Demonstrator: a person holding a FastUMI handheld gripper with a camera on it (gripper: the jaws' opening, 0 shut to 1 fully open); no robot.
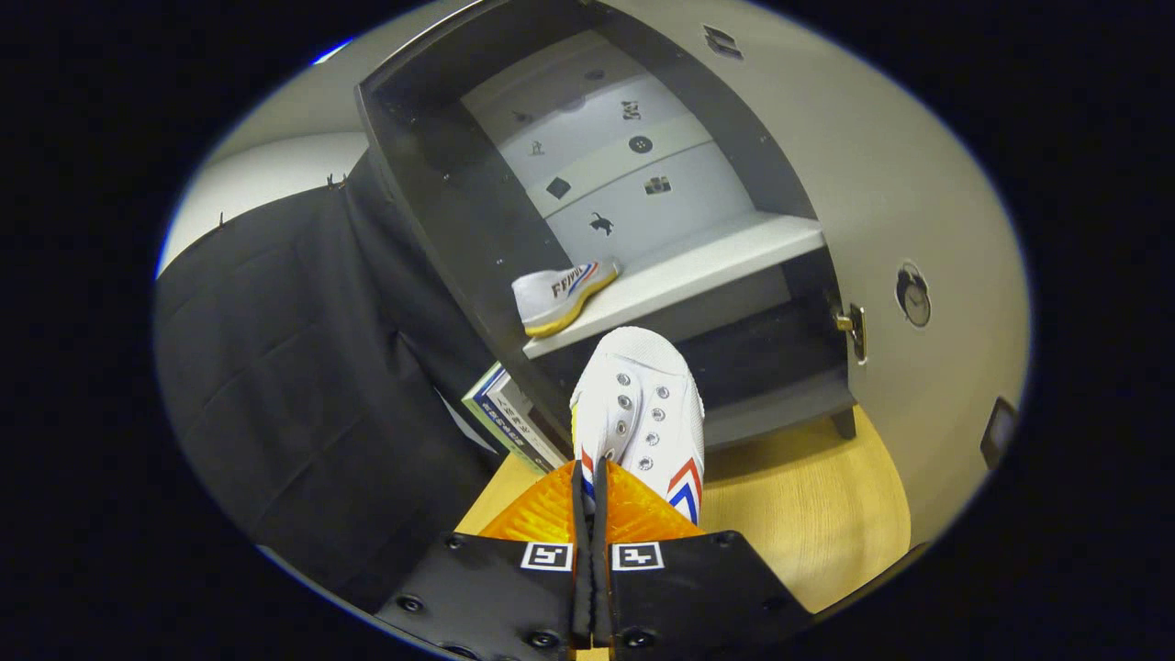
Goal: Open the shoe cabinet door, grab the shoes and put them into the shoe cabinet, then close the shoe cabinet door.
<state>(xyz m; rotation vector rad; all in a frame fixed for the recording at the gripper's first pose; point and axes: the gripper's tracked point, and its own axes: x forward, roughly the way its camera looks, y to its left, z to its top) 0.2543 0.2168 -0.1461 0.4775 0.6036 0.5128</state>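
- The gripper [592,500] has its jaws pinched together on the heel collar of a white shoe [643,404], which hangs clear of the wooden floor [799,514].
- That shoe's long axis runs toe-first toward 12 o'clock, straight at the open shoe cabinet [514,239].
- Just beyond the toe, the shelf [698,266] carries the second shoe [562,292] at 11 o'clock, lying crosswise.
- My guess: bare shelf at 1 o'clock suits the drop.

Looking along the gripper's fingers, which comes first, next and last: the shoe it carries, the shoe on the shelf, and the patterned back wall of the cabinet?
1. The held shoe, clamped between the fingers of the gripper.
2. The shelf shoe, beyond it, at the front left of the white shelf.
3. The back wall, deepest inside the cabinet.
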